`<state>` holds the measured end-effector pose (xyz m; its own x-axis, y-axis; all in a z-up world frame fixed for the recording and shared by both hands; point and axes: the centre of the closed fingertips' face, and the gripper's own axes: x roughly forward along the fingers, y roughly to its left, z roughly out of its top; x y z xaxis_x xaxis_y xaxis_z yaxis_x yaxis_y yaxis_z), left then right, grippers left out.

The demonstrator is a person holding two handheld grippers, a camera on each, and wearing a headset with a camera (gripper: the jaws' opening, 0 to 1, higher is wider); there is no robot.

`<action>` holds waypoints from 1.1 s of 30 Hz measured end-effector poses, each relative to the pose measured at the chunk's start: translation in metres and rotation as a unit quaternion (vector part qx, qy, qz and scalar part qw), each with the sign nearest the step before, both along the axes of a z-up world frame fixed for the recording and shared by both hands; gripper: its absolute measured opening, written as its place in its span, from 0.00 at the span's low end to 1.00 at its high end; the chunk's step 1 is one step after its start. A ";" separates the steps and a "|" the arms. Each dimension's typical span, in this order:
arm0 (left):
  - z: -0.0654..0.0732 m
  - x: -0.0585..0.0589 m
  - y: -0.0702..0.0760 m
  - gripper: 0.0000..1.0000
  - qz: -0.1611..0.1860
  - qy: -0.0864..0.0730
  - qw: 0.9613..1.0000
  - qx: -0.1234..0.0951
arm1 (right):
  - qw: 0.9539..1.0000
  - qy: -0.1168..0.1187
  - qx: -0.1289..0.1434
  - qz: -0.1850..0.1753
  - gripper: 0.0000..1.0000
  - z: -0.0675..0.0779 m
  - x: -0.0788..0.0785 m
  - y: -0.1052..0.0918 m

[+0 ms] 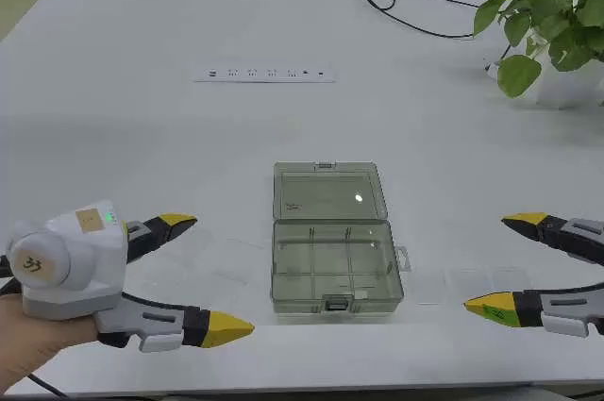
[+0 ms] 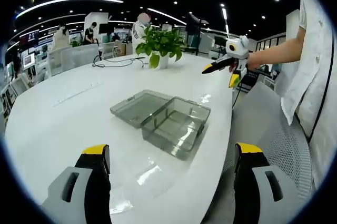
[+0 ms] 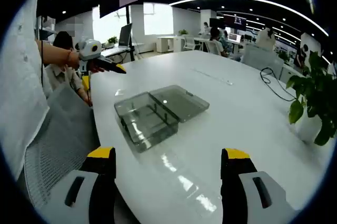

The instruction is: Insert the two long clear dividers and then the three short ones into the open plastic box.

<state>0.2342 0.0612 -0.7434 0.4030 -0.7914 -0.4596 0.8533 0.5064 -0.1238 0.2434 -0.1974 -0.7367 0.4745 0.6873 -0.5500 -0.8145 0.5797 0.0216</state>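
Front-ctr on white table [image 1: 113, 137]: open plastic box [image 1: 302, 304], smoky clear, lid [image 1: 328, 192] laid flat on the far side, latch toward the person. Inside the base, thin partition lines running lengthwise and across; exact count hard to tell. Flat on the tabletop, faint & glassy: left clear pieces [image 1: 209, 252] just beside the base, right clear pieces [image 1: 477, 280] near the other side. Low at left, held in a hand [image 1: 28, 344]: left gripper [image 1: 222, 275], yellow-tipped fingers spread wide, gripping nothing, well apart from the box. Low at right: right gripper [image 1: 486, 263], fingers likewise spread wide w/ nothing pinched, lower tip close over the right clear pieces; contact w/ them can't tell. From left gripper view: box straight ahead between both jaws, a clear piece glinting on the table in front, right gripper beyond on a bare forearm w/ white sleeve. From right gripper view: same box ahead, partitions visible in the base, clear pieces shining near the jaws, left gripper at far left. Further back on the table: white power strip [image 1: 264, 74], black cable [image 1: 406, 5], potted plant [image 1: 557, 14] at the far-right corner.
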 end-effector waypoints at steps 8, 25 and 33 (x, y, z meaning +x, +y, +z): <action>0.001 0.000 0.000 1.00 0.000 0.000 1.000 0.000 | 1.000 -0.001 0.000 0.000 0.83 0.001 0.000 0.000; 0.001 0.001 -0.003 1.00 -0.005 0.002 1.000 -0.001 | 1.000 -0.002 -0.002 0.002 0.83 0.002 0.000 0.000; 0.001 0.001 -0.005 1.00 -0.007 0.003 1.000 0.001 | 1.000 -0.002 0.000 0.003 0.82 0.002 0.001 0.001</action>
<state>0.2351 0.0565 -0.7427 0.3901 -0.7960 -0.4628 0.8593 0.4953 -0.1278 0.2440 -0.1960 -0.7347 0.4731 0.6902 -0.5476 -0.8181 0.5749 0.0178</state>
